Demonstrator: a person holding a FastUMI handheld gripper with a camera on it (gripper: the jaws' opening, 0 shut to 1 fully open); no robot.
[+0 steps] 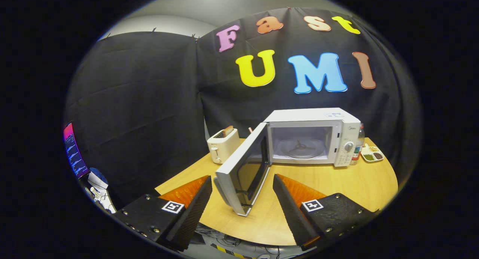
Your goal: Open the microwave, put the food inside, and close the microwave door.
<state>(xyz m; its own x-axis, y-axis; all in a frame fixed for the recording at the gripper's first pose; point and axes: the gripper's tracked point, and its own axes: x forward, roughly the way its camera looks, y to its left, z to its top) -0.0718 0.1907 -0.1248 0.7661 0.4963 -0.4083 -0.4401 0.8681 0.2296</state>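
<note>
Staged recording booth: black cloth wall (149, 101), microwave (310, 137), toaster (223, 145) on table (355, 184).

one microwave (312, 139), its one door (241, 169) swung open. one toaster (223, 145) holding one slice of bread (227, 131). one bottle (359, 143). one small dish (372, 154) with three compartments. one round table (348, 184). one gripper (242, 184), two fingers (194, 203) spread apart.
</note>
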